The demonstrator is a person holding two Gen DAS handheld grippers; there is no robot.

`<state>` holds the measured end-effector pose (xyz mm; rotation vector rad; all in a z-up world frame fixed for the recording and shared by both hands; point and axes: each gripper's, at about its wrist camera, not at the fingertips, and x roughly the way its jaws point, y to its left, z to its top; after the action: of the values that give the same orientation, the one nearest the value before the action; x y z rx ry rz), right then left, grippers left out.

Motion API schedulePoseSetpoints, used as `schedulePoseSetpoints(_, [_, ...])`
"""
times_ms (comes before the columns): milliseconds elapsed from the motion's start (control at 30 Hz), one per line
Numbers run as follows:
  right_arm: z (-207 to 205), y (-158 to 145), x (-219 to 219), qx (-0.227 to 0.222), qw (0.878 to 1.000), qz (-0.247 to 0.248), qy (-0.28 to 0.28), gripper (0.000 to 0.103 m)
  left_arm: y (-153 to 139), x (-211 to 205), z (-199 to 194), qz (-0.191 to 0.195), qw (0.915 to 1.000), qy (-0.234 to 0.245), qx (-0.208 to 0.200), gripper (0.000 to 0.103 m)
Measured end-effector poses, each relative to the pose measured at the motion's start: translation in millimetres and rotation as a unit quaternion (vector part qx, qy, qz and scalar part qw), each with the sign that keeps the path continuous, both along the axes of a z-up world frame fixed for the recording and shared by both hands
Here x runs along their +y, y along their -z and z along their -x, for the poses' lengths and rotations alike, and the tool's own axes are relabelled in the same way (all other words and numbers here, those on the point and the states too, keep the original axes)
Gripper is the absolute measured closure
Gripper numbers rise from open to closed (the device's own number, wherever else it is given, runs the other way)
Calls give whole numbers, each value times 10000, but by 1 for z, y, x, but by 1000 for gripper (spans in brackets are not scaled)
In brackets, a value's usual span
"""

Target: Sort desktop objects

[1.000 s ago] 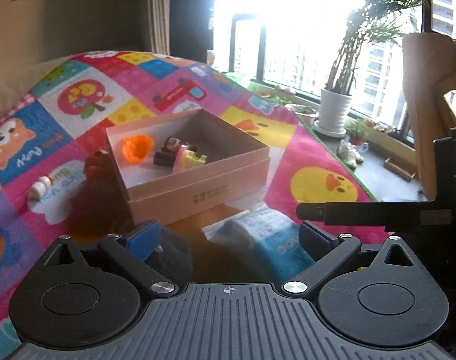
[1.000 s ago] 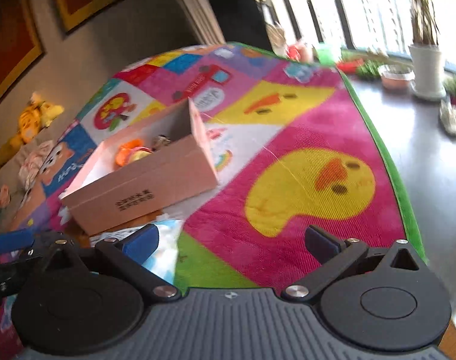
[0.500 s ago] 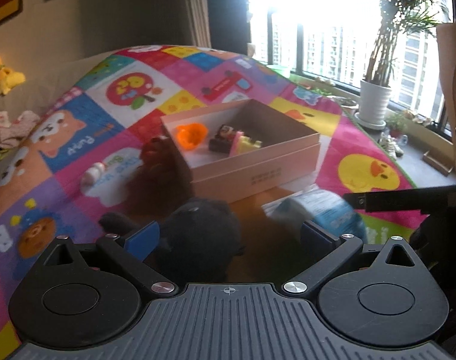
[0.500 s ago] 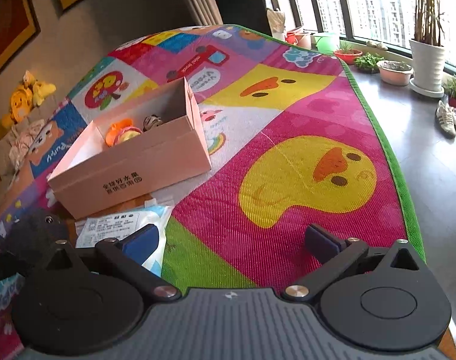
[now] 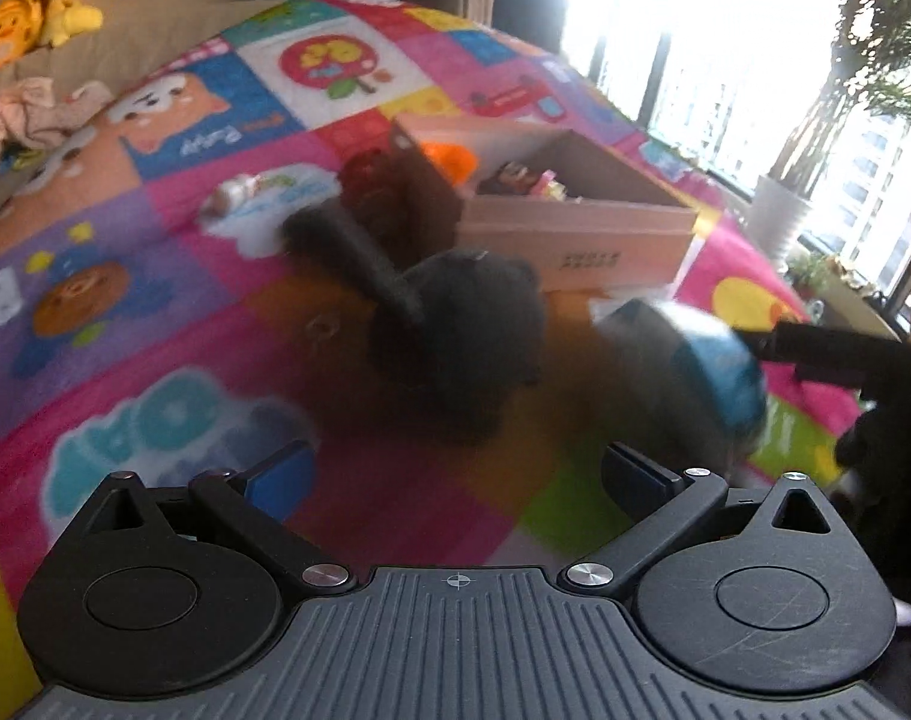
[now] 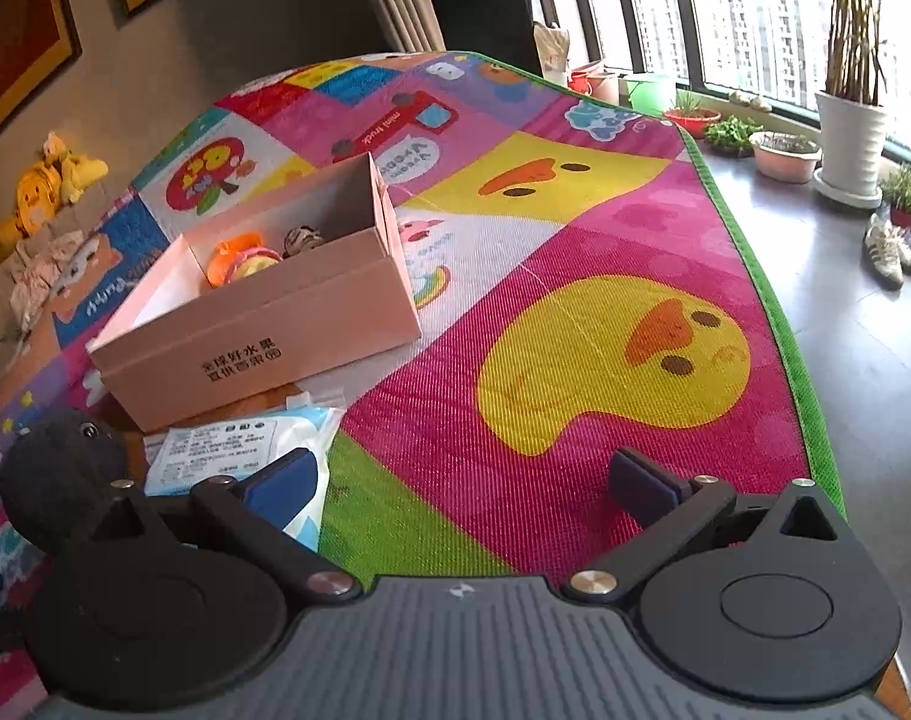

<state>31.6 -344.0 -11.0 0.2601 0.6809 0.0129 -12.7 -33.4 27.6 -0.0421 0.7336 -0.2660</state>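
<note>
Ahead of the left gripper (image 5: 458, 465), whose fingers stand wide and empty, a dark plush toy (image 5: 455, 339) lies blurred on the colourful mat (image 6: 605, 324). The right gripper (image 6: 458, 474) is likewise wide, its left finger over a wipes packet (image 6: 245, 447). Behind, the open pink box (image 6: 263, 324) holds an orange toy (image 6: 230, 255) and small figures.

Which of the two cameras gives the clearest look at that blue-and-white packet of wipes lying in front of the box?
The right wrist view: the wipes packet is sharp, label readable, though partly behind the gripper. In the left wrist view it is only a blue blur.
</note>
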Motion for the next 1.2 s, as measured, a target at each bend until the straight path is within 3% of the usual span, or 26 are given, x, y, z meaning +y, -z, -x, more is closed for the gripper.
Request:
schedulePoseSetpoints(133, [1, 0, -2, -26, 10000, -48, 11, 0, -3, -19, -22, 214, 9997, 76, -93, 0])
schedulePoseSetpoints(467, [2, 0, -4, -85, 9998, -182, 32, 0, 9, -43, -77, -271, 9975, -596, -256, 0])
schedulePoseSetpoints(567, [2, 1, -5, -93, 9997, -201, 30, 0, 15, -43, -74, -480, 9967, -548, -361, 1])
schedulePoseSetpoints(633, [2, 1, -5, -92, 9998, -200, 31, 0, 16, -40, -68, -481, 9972, -420, -394, 10])
schedulePoseSetpoints(900, [3, 0, -6, -87, 9998, -204, 9, 0, 8, -9, -17, -517, 9979, -221, -325, 10])
schedulePoseSetpoints(1067, [9, -12, 0, -213, 9975, -304, -603, 0, 12, 12, 9, -557, 9974, -435, -141, 8])
schedulePoseSetpoints(1200, [18, -34, 30, -406, 9868, -39, -1570, 0, 16, 13, 13, -413, 9983, -393, -73, 8])
